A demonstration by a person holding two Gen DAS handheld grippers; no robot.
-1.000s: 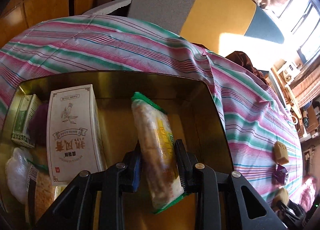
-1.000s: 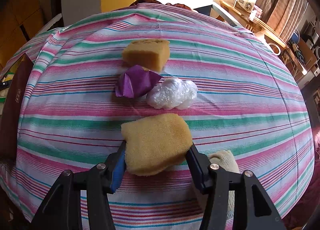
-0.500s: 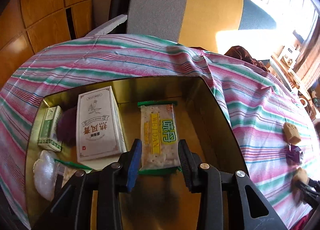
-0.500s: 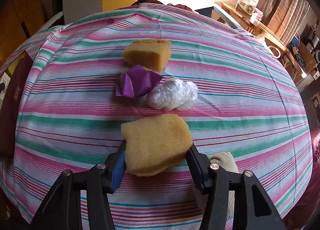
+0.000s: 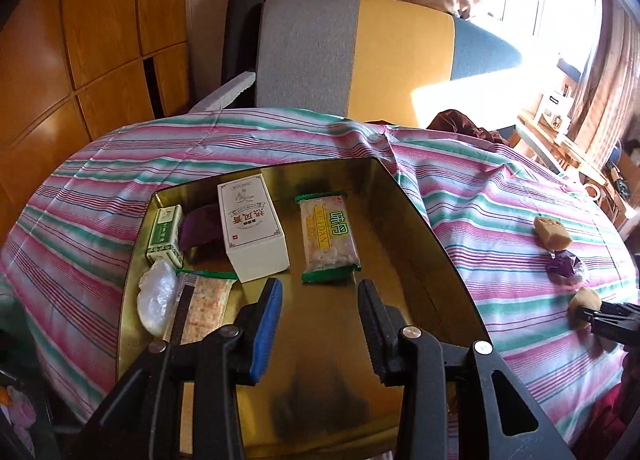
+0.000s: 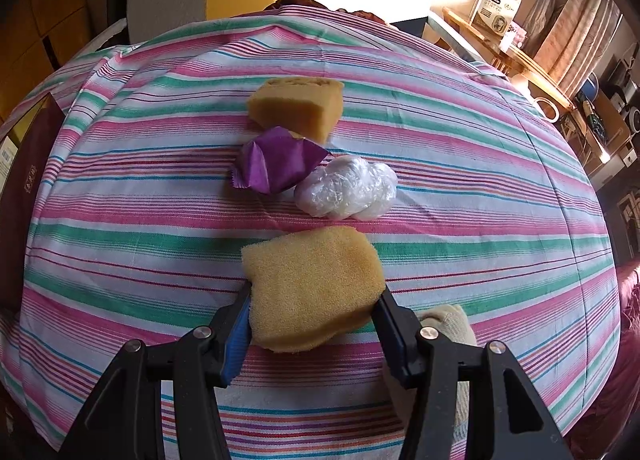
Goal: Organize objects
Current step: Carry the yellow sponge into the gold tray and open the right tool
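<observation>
The right gripper (image 6: pixel 314 314) pinches only the near edge of a soft sponge (image 6: pixel 312 284), which might squirm free when lifted, while the left gripper (image 5: pixel 320 324), jaws just parted and empty, hangs over the gold tray (image 5: pixel 420 244).

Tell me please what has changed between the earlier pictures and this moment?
The left gripper let go of the cracker packet, which now lies flat in the gold tray; its jaws have just been opening and stand empty, drawn back from it. The right gripper stays shut on the yellow sponge; other items unmoved.
</observation>
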